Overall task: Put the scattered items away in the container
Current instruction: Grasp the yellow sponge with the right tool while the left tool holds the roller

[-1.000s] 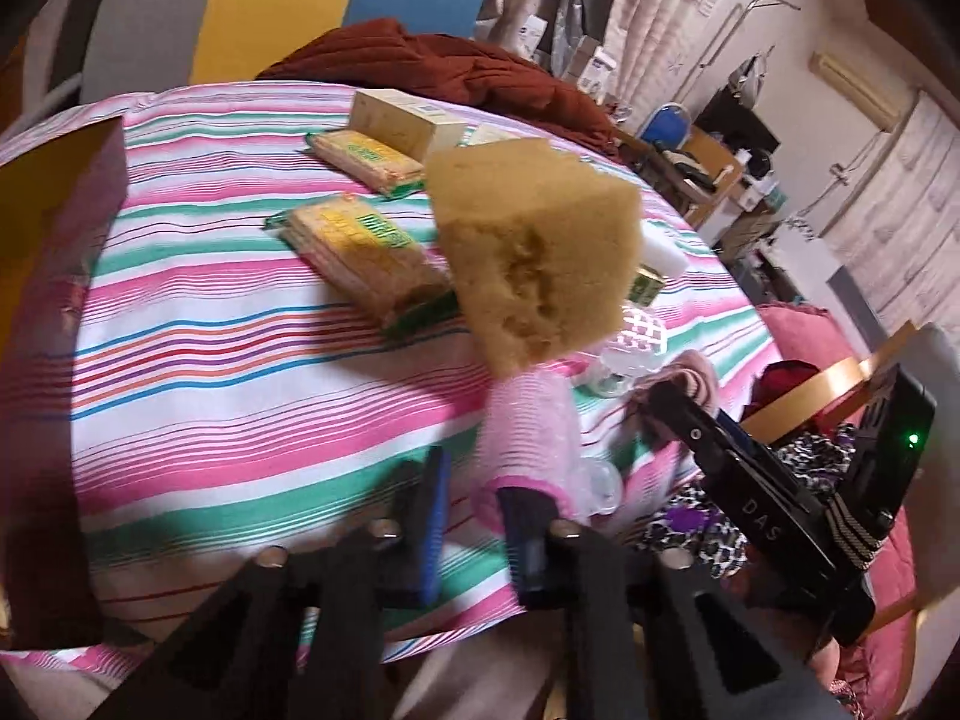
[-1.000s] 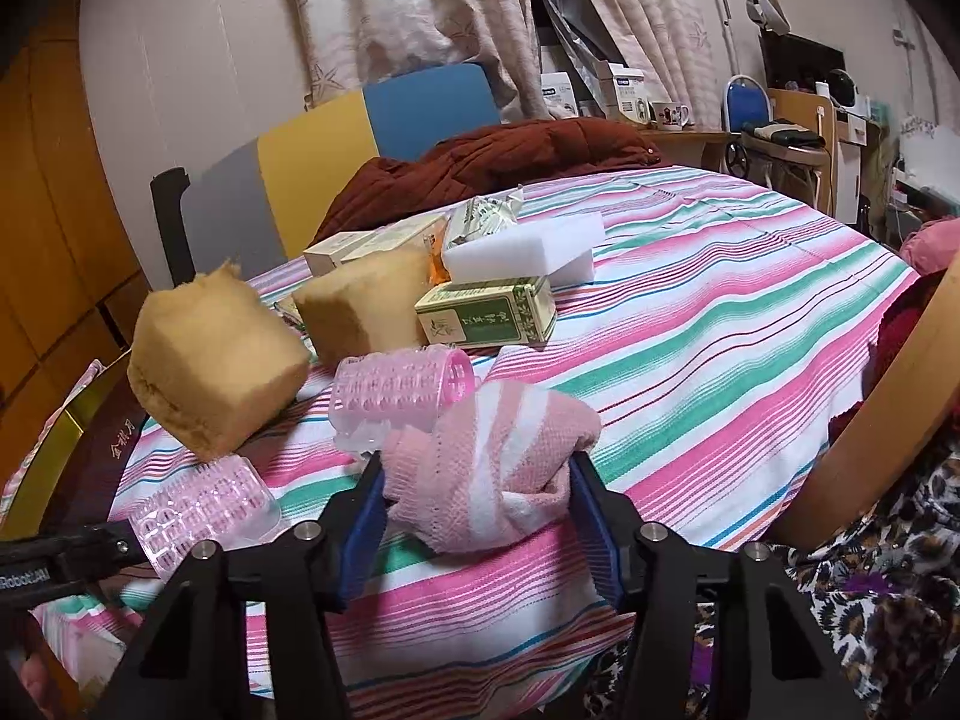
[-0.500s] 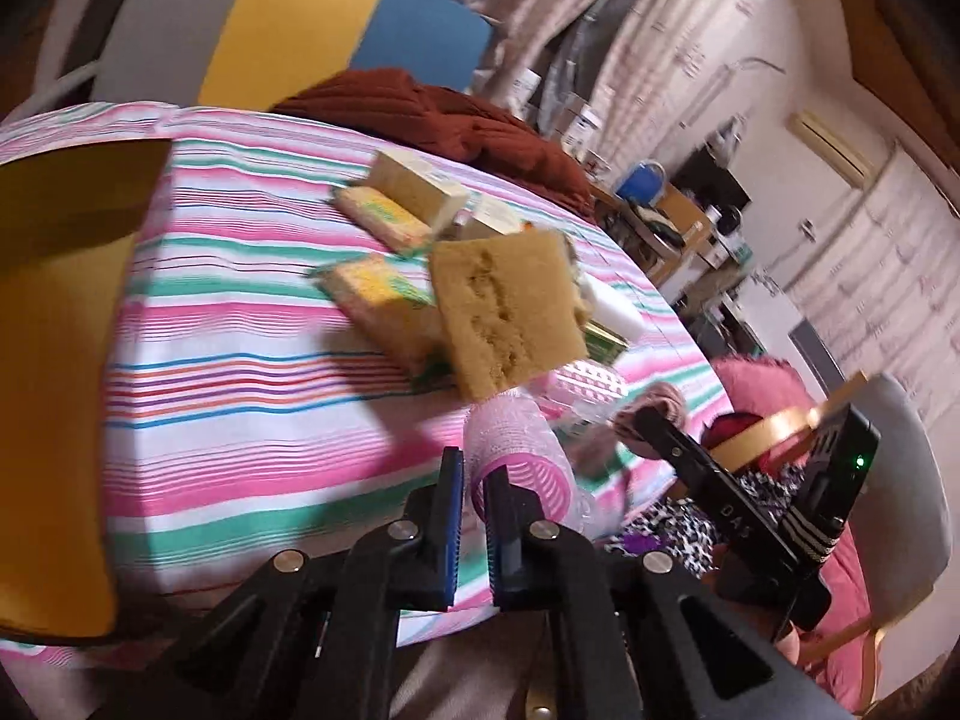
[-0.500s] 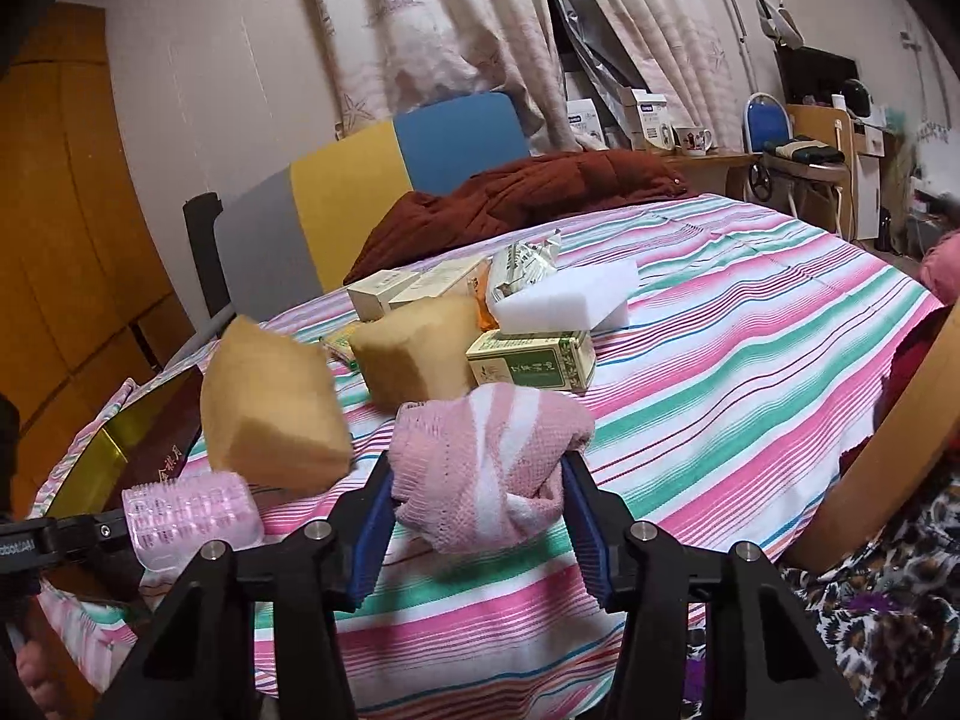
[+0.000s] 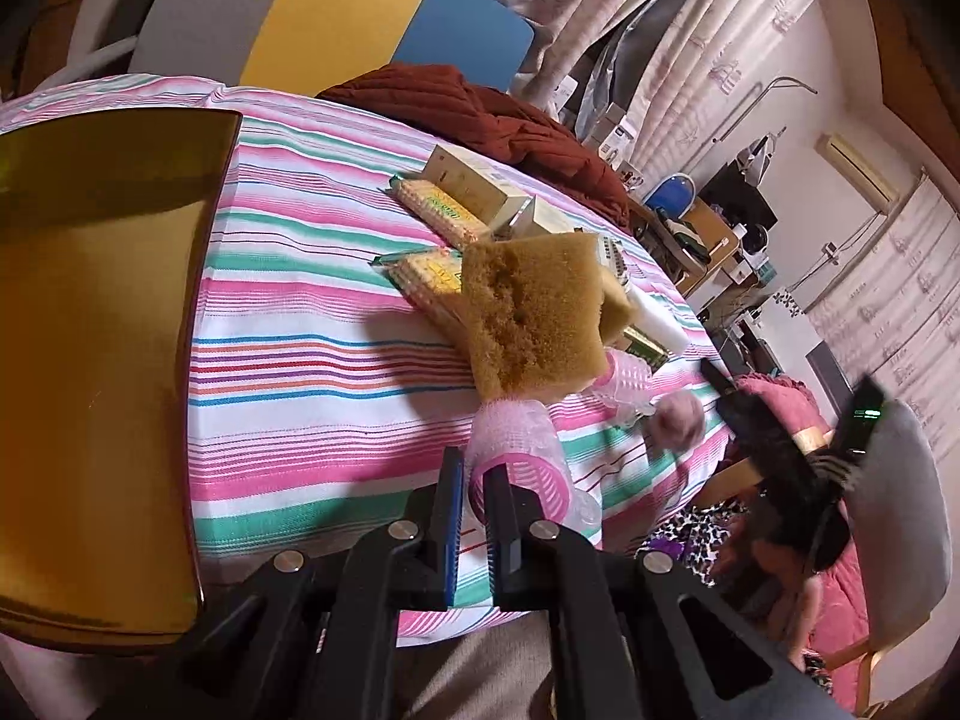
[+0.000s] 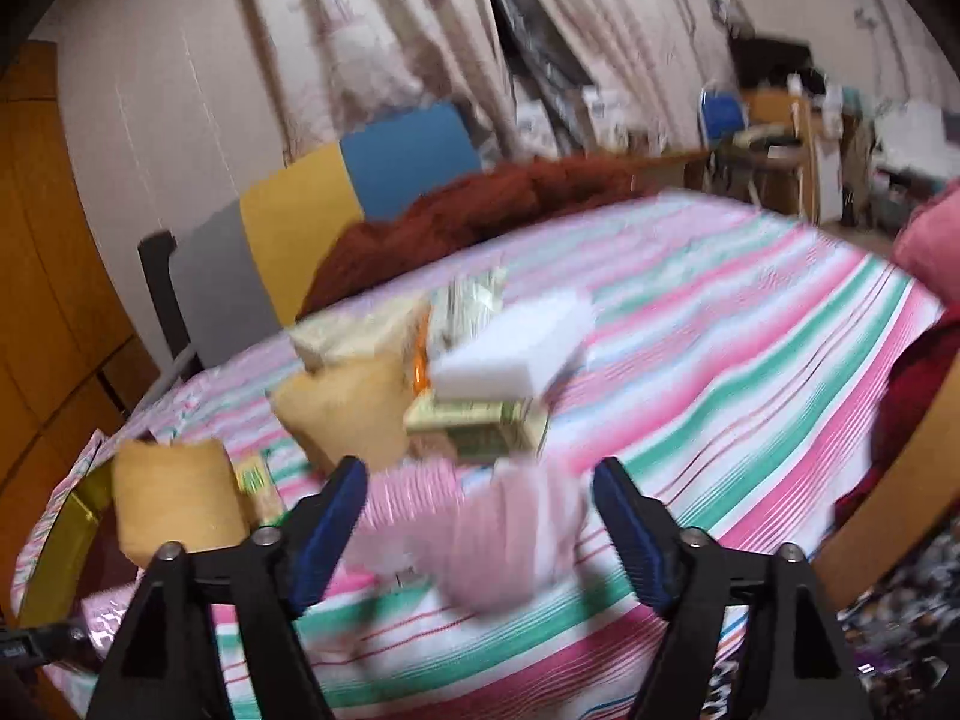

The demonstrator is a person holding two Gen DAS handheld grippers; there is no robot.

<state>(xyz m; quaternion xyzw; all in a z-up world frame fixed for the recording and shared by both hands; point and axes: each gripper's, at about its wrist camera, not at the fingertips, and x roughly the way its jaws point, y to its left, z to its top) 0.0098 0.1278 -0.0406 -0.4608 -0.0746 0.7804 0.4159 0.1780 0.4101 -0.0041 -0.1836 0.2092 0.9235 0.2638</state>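
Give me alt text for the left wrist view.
The left gripper is shut on the rim of a pink hair roller above the striped tablecloth. Ahead lies a tan sponge among wrapped packets; a gold container sits on the left.

Your path across the worktop (image 5: 312,360) toward the gold container (image 5: 96,312) runs over bare striped cloth. To the right, the sponge (image 5: 534,318), cracker packs (image 5: 426,276) and boxes (image 5: 474,186) crowd together, leaving you no passage there.
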